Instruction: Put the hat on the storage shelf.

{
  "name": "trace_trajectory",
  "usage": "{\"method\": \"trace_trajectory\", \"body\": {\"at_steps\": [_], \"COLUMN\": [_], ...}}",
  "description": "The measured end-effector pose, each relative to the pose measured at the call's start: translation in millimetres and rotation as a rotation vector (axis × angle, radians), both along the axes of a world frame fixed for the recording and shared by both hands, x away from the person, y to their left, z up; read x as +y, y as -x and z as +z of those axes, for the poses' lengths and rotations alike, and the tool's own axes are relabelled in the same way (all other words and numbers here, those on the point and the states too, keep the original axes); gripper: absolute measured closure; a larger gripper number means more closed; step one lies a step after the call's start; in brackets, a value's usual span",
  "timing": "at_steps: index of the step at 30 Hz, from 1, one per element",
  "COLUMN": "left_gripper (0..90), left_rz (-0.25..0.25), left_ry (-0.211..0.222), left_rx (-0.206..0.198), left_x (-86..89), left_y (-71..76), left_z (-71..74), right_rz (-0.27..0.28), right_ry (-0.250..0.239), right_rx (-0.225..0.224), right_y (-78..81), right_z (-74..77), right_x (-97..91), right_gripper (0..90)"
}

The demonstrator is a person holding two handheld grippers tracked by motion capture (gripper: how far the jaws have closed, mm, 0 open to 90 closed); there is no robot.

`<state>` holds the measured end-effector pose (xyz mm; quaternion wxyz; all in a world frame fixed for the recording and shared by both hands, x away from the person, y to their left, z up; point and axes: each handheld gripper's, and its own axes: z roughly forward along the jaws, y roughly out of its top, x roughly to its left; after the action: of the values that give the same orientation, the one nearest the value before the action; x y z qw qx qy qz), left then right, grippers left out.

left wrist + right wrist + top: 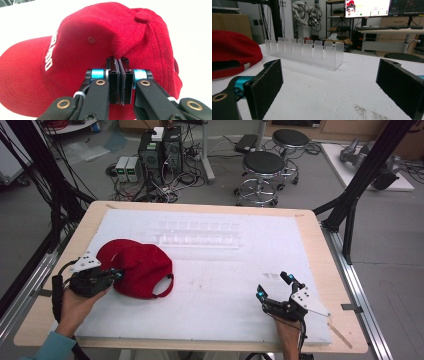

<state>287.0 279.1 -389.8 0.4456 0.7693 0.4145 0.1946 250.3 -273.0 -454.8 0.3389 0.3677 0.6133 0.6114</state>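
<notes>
high view: my left gripper [116, 274] sits at the near-left part of the white mat [220, 270], its tips against the side of the red cap [135, 267]. the cap lies on the mat's left half, crown up, with its back strap opening turned toward the mat's middle. left gripper view: my jaws are pressed together on a fold of the cap's cloth [117, 53] at the lower edge of the crown, below the top button; white lettering runs along the front panel at the left. my right gripper [274, 286] rests near the front right of the mat, well apart from the cap, jaws spread wide with nothing between them. right gripper view: the clear slotted rack [307, 53] stands farther back on the mat, and the cap's edge shows at the left. judged stage: the grasp on the cap looks made, yet the cap seems still to rest on the mat, so any lifting or placing remains. the rack holds nothing.
</notes>
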Motion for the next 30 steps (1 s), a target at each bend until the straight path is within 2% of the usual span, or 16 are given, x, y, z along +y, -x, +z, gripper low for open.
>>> {"method": "trace_trajectory", "body": {"at_steps": [6,11,15,30], "left_gripper": [87.7,87.7,87.6,86.9], "left_rz": [0.001,-0.023,-0.036,-0.117], "left_ry": [0.027,0.051,0.052,0.098], "left_rx": [0.012,0.020,0.018,0.027], "left_x": [-18.0,-34.5,-47.8,-93.2], "left_y": [4.6,8.8,11.0,10.8], "left_z": [1.7,2.9,3.4,3.3], "right_rz": [0.001,0.002,0.002,0.002], "right_ry": [-0.001,-0.003,-0.002,-0.006], "right_rx": [0.004,0.005,0.005,0.002], "right_y": [0.2,0.2,0.2,0.0], "right_z": [0.0,0.1,0.1,0.1], "right_x": [-0.2,-0.3,-0.3,-0.5], "right_gripper": [6.1,6.1,6.1,6.1]}}
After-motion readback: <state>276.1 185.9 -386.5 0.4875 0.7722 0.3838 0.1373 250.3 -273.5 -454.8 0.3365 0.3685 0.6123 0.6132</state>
